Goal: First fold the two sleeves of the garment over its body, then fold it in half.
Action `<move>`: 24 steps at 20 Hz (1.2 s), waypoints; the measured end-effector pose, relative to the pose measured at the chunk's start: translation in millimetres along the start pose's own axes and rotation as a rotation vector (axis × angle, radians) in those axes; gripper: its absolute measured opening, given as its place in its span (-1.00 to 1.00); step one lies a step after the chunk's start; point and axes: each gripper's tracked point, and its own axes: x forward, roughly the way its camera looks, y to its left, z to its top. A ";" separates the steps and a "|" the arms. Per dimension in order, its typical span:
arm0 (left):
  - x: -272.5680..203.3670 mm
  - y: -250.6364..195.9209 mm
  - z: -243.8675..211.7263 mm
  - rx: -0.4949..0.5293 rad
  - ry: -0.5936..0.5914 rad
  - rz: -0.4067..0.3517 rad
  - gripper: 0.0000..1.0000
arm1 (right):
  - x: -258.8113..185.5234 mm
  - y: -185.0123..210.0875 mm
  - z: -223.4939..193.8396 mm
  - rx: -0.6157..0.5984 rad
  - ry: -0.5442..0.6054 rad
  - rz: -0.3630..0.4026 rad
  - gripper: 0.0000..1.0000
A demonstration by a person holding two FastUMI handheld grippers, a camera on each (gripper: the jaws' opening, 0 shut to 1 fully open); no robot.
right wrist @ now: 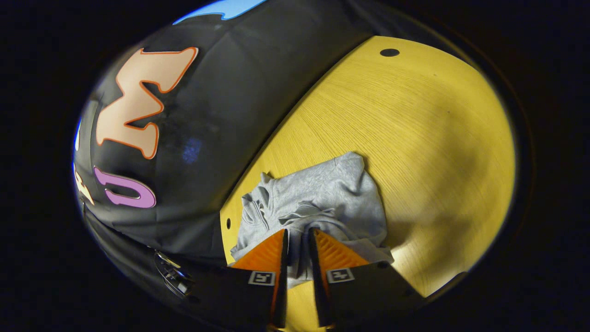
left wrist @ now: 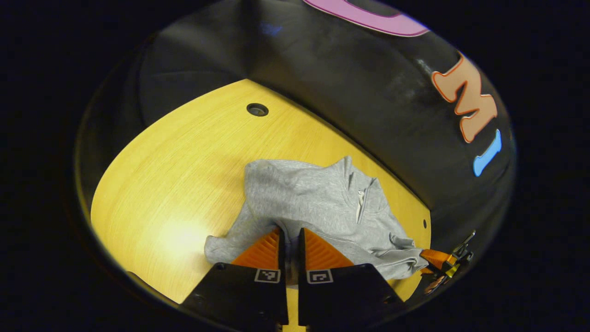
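A grey garment (left wrist: 313,198) with a short zip at its collar lies bunched on the yellow wooden table (left wrist: 184,175), close to the booth's wall. My left gripper (left wrist: 290,237) is at the garment's near edge, shut on a fold of the grey fabric that runs down between its fingers. In the right gripper view the same garment (right wrist: 322,198) lies crumpled, collar side toward the wall. My right gripper (right wrist: 298,240) is shut on a strip of its fabric at the near edge. The right gripper (left wrist: 442,263) also appears at the garment's far right corner in the left gripper view.
The black cloth wall (left wrist: 368,106) runs close behind the garment. The table has a round cable hole (left wrist: 257,109) at the back and a small hole (left wrist: 424,223) near its edge. Bare tabletop (right wrist: 438,138) spreads away from the wall.
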 end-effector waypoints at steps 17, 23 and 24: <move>-144.0 -28.5 81.0 0.582 -0.618 0.143 0.89 | -138.8 62.7 46.3 -0.625 -0.640 -0.003 0.96; -197.8 -29.2 47.3 0.615 -0.662 0.106 0.87 | -196.5 94.1 11.1 -0.951 -0.899 -0.042 0.95; -204.2 -31.7 47.7 0.622 -0.674 0.099 0.89 | -197.5 98.9 2.1 -0.960 -0.895 -0.031 0.95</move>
